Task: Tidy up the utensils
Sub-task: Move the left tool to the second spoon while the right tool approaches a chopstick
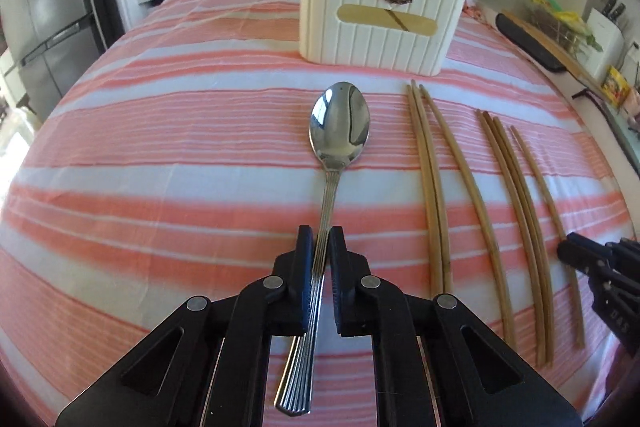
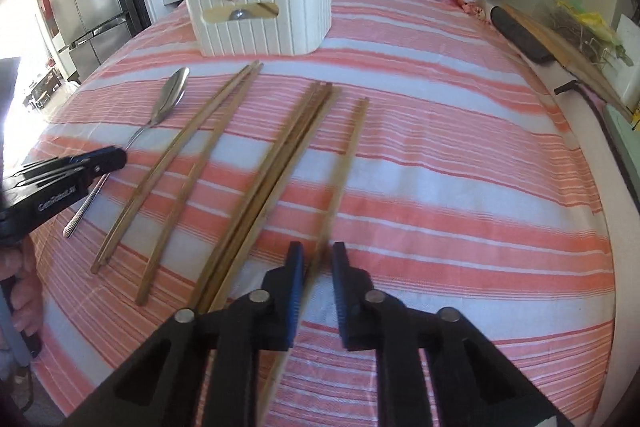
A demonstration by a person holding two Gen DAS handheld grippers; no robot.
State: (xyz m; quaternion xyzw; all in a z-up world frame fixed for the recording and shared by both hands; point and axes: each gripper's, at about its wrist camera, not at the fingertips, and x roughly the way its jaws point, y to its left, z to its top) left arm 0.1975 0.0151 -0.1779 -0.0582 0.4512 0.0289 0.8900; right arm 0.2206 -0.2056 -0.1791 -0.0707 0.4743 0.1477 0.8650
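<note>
Left wrist view: the left gripper (image 1: 320, 243) has its black jaws clenched on the ribbed handle of one shiny steel spoon (image 1: 339, 123). The spoon lies bowl-up on a table covered by a cloth (image 1: 160, 147) with coral and white stripes, its oval bowl pointing at a white ribbed utensil holder (image 1: 360, 39). The holder stands upright just beyond the spoon, box-shaped, with a gold stag-head ornament and a long rounded slot in its front wall.

Seven slim wooden chopsticks lie right of the spoon in loose groups. Nearest the spoon are three chopsticks (image 1: 430, 187), two touching and one splayed. Beyond them a tight bundle of three (image 1: 520, 219) lies side by side, then a single chopstick (image 1: 548, 203) farthest from the spoon.

Right wrist view: the right gripper (image 2: 318, 255) is closed on that single chopstick (image 2: 352, 147), which runs up between its black and blue jaws toward the holder; the stick is blurred near the grip. A hand (image 2: 24, 291) holds the left gripper's handle at the picture's left edge.
</note>
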